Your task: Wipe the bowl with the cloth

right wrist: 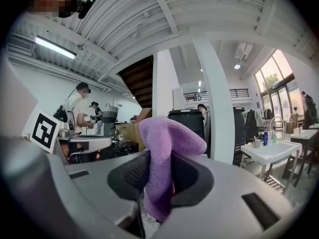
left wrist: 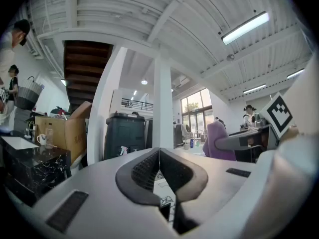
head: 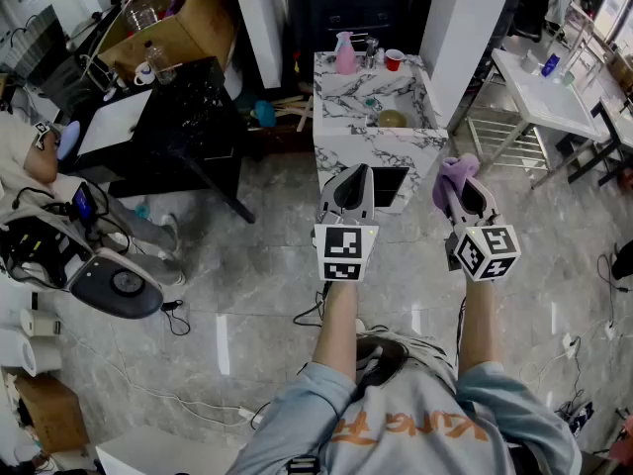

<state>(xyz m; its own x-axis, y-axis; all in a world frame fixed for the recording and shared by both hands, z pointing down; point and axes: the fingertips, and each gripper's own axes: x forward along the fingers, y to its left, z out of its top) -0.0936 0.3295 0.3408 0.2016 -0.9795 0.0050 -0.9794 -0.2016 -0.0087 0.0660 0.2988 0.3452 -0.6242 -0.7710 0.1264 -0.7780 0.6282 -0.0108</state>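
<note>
While my left gripper (left wrist: 159,158) is closed on nothing, my right gripper (right wrist: 158,171) pinches the purple cloth (right wrist: 167,138). Well ahead, the bowl (head: 392,119) sits on the marble counter (head: 341,146), behind it a pink bottle (head: 345,54) and red cup (head: 394,59). Grey floor (head: 257,265) lies between. My shirt's (head: 415,414) orange print is unreadable.

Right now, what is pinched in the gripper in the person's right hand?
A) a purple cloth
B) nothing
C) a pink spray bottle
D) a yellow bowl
A: the purple cloth is clamped between the jaws of the right gripper and bulges out above them.
</note>
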